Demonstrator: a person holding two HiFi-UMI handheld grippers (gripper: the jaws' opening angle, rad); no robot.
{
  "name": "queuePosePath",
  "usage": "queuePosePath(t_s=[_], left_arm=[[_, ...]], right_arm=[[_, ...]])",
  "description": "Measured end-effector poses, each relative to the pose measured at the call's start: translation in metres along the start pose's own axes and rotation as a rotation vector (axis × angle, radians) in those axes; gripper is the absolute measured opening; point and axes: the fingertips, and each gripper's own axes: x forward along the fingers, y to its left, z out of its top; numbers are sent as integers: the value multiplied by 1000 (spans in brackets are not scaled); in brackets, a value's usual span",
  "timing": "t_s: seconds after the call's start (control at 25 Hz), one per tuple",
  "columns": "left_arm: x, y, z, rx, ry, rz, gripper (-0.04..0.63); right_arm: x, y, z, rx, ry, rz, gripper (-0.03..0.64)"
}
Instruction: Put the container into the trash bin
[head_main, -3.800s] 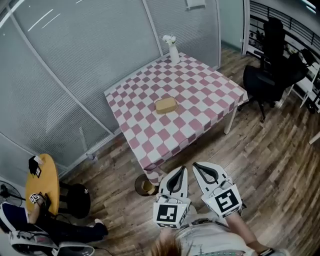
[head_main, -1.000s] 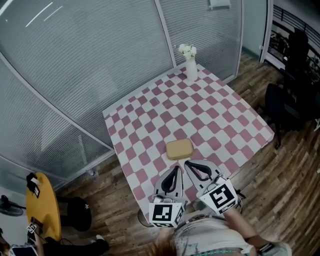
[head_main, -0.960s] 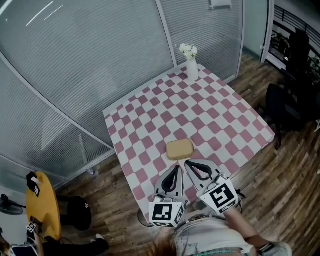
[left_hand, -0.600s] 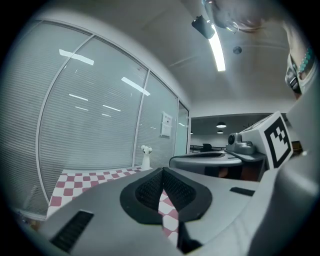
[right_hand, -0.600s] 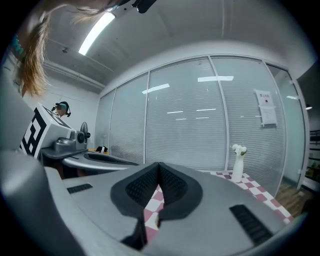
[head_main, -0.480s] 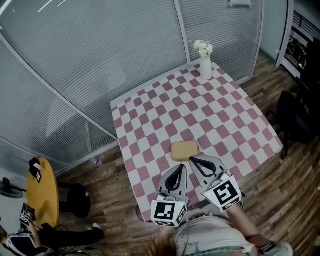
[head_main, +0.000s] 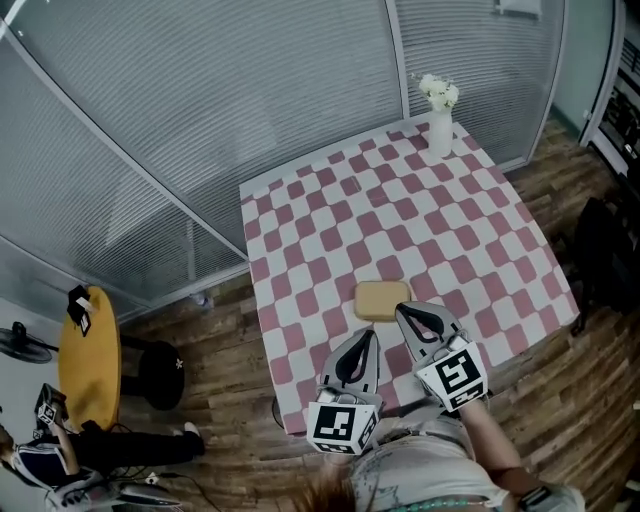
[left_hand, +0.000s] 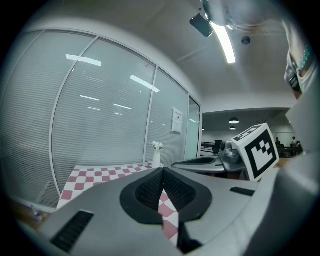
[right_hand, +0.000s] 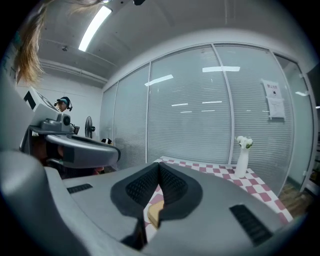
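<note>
At the near edge of the surface (head_main: 330, 220), roughly midway along it, the container (head_main: 382, 300) lies flat on the pink and white checked cloth. It is a low, tan box with rounded corners, and nothing rests on or against it. A white vase (head_main: 439, 125) with flowers stands well apart at a far corner.

The person stands close against that near edge. The right hand-held gripper (head_main: 402, 310) points at the container, its tip just beside the box's near right corner, and I cannot tell whether it touches. Its jaws are pressed together and hold nothing; the box only shows through the gap below the tips, beyond them. The left hand-held gripper (head_main: 368, 335) hangs a little further back, over the cloth's edge. Its tips are also closed on each other and empty.

The box looks light and thin-walled, probably a lidded takeaway kind, so I would expect it to flex or pop open if it is squeezed hard. Its flat top offers no purchase. The better hold seems to be across the near rim or a short side, gripped gently, with the jaws spread first. On cloth it may slide away or rumple the fabric when it is nudged. I cannot make out the trash bin from here.
</note>
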Motion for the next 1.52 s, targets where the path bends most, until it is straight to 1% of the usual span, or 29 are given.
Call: queuePosePath(t_s=[0.12,0.28,0.64,1.0,1.28,1.44,1.52], left_arm=[[0,4,-1,2,13,20,6],[2,9,-8,4,39,43,6],[-1,18,-25,-19,94,99,6],[0,25,-26,-21,105,133,6],[1,29,-30,-27,120,141,6],[2,30,-30,3,139,144,6],[3,29,-31,4,139,139,6]], right_arm=[[9,-10,-17,-13,26,0,-6],[22,-22,-38,-4,63,2,-6],[51,-40,-89,13,181,18,-6],[71,-57,-144,44,297,20,-6],[77,-62,-182,63,381,24,-6],[82,-64,-199,74,420,29,-6],[85,-63,-207,74,442,29,-6]])
